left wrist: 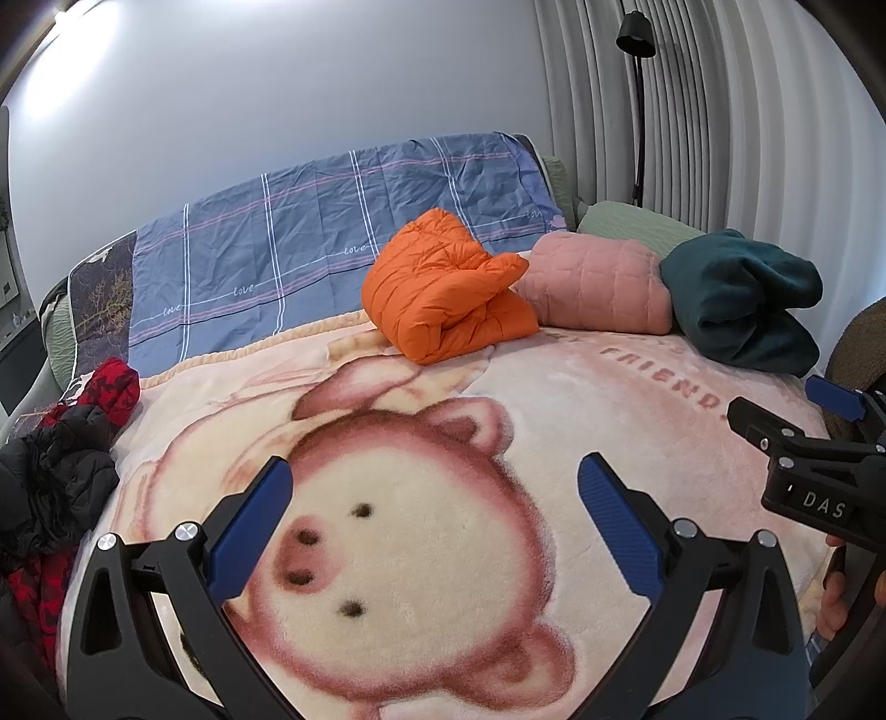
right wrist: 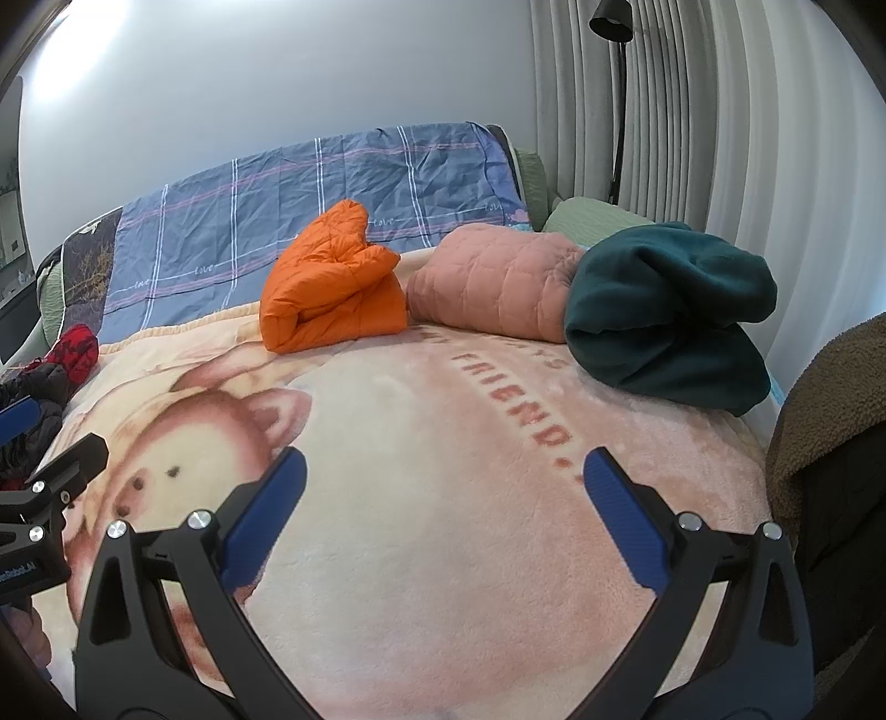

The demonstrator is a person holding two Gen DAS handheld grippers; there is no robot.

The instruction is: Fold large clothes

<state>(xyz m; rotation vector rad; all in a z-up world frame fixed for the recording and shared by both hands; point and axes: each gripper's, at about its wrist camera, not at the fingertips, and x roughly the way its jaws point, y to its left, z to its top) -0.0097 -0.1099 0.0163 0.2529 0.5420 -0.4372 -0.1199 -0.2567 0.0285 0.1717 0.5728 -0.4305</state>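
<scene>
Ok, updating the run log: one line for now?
left gripper open | right gripper open | folded orange puffer jacket | unfolded black-red pile

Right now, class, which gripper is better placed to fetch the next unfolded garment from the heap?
Left. The black-and-red heap lies at the bed's left edge, beside the open left gripper; the right gripper is farther away.

A home bedroom: a bed under a pig-print blanket (left wrist: 609, 399), a plaid sheet (left wrist: 332, 232) at twelve o'clock, floor lamp (left wrist: 637, 33) and curtains (left wrist: 720, 138) at two.
</scene>
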